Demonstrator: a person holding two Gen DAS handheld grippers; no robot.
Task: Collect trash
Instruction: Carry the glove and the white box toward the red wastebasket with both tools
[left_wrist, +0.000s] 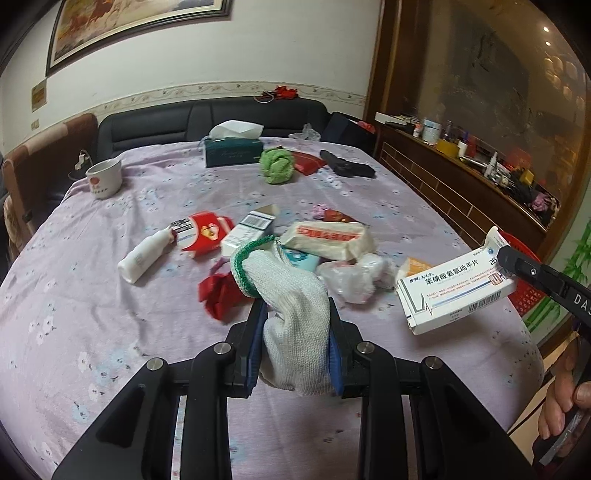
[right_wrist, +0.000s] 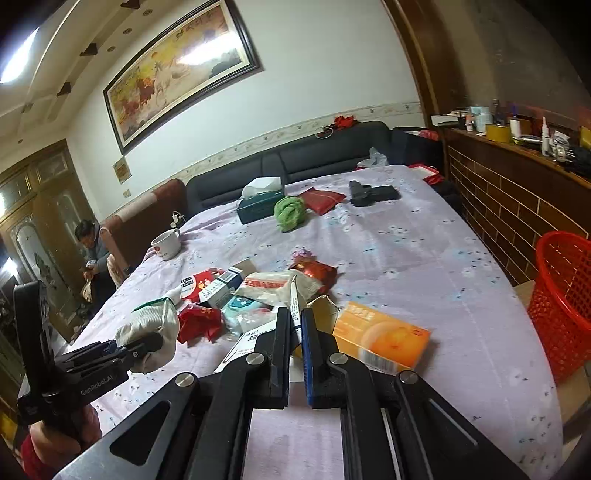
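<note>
On the table (right_wrist: 424, 258), litter pile (right_wrist: 266, 295) lies before the tissue box (right_wrist: 258, 206) — basket (right_wrist: 561, 302) seemingly beside the table's right edge.

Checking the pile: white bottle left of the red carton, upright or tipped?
Tipped. The white bottle lies on its side on the tablecloth, its top toward the red carton.

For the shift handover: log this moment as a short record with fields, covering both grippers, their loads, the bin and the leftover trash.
left gripper: shut on white knit glove, lifted off the table
right gripper: shut on white medicine box, held edge-on in the jaws
bin: red mesh basket, beside the table's right edge
left on purple tablecloth: orange box, white bottle, red wrappers
</note>
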